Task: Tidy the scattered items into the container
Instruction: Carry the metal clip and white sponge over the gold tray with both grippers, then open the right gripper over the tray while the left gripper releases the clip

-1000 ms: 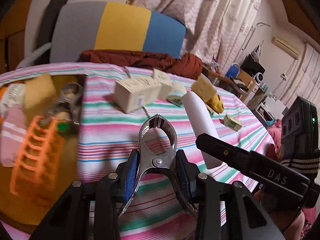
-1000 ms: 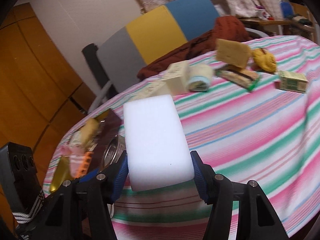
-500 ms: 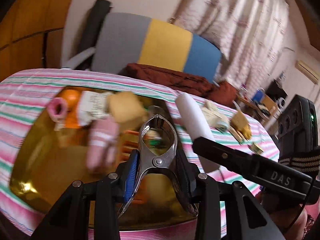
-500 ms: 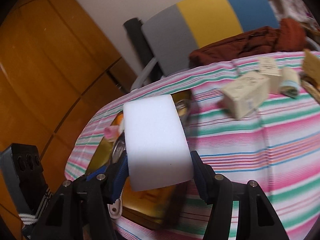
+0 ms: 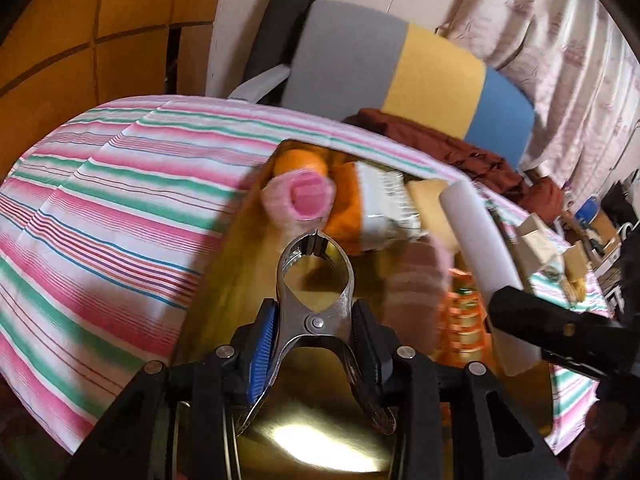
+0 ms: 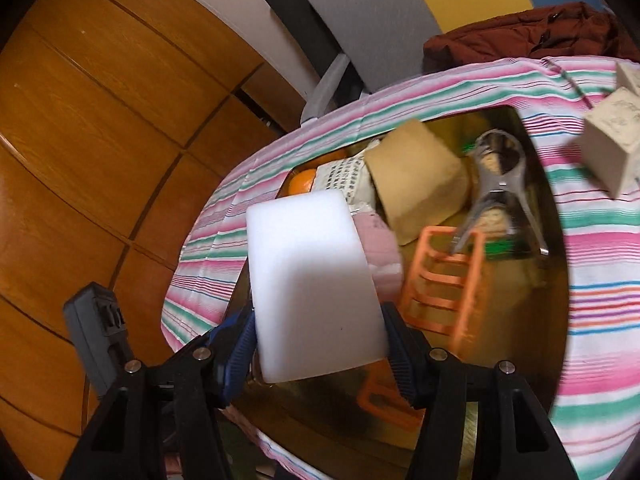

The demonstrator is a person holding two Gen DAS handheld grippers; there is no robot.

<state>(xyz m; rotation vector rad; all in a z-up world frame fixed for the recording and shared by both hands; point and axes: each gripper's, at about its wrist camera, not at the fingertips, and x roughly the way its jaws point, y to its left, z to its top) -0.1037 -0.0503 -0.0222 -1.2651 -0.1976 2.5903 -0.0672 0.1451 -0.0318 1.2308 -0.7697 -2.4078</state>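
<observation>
A shiny gold tray [image 5: 236, 280] lies on the striped tablecloth and holds pink socks [image 5: 300, 196], an orange fruit, a printed packet, a tan sponge [image 6: 416, 176], an orange plastic rack [image 6: 444, 280] and a metal clamp [image 6: 500, 184]. My left gripper [image 5: 316, 336] is shut on a second metal spring clamp [image 5: 316, 322] and hangs over the tray's near part. My right gripper [image 6: 318, 340] is shut on a white sponge block [image 6: 308, 272], also above the tray. That white sponge block [image 5: 476, 248] shows at the right of the left wrist view.
Cardboard boxes [image 6: 612, 144] stand on the striped cloth [image 5: 100, 208] right of the tray. A chair with a grey, yellow and blue back [image 5: 400, 68] and a dark red garment [image 5: 440, 148] sit behind the table. Wooden panels line the left wall.
Both grippers swung left from above the bare striped cloth to above the gold tray. Each kept hold of its item, the clamp and the white sponge.
</observation>
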